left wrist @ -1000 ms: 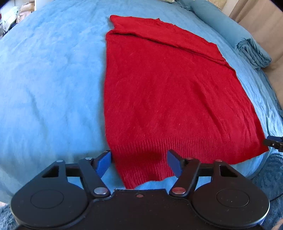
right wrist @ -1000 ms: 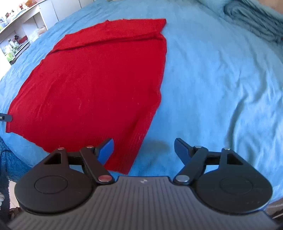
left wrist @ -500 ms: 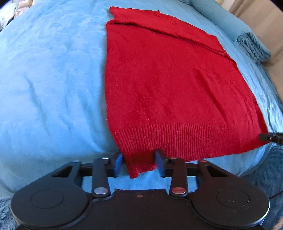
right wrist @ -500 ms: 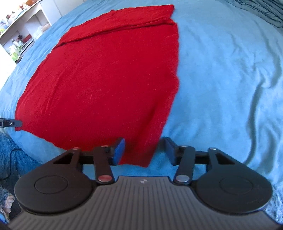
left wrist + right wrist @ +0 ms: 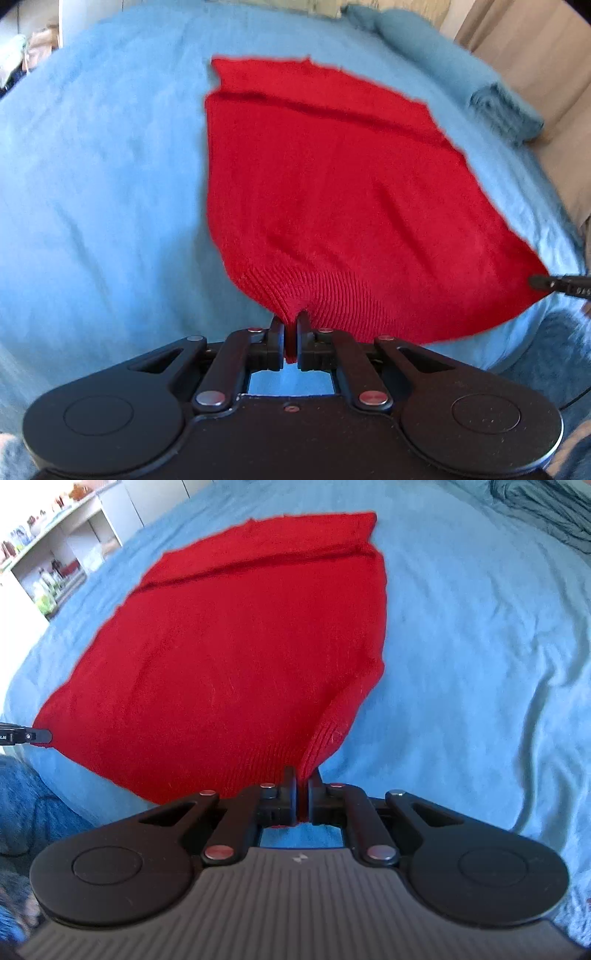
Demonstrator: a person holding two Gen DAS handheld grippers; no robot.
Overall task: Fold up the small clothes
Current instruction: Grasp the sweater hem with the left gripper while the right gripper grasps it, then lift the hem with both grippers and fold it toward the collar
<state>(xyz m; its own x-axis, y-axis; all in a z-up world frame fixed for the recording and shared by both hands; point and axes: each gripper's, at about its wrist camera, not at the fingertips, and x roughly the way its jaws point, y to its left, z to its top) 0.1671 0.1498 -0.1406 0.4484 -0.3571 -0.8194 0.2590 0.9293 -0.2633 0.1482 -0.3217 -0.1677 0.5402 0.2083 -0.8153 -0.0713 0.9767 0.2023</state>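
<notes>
A red knitted garment (image 5: 332, 192) lies spread on a blue bedcover (image 5: 103, 184), with a folded band along its far edge. My left gripper (image 5: 290, 325) is shut on the near left corner of its ribbed hem and lifts it a little. In the right wrist view the same garment (image 5: 229, 646) fills the middle, and my right gripper (image 5: 302, 775) is shut on the near right hem corner, which is raised off the bedcover (image 5: 480, 646). Each gripper's tip shows at the other view's edge, the right gripper (image 5: 554, 286) and the left gripper (image 5: 26, 735).
A folded blue blanket (image 5: 506, 110) and a blue pillow (image 5: 417, 40) lie at the bed's far right. A grey-blue blanket (image 5: 546, 509) lies at the far right in the right wrist view. White shelves (image 5: 55, 565) with small items stand beyond the bed's left side.
Both grippers went from open, to closing around the hem corners, to shut on them. The hem corners are now bunched and lifted off the bed.
</notes>
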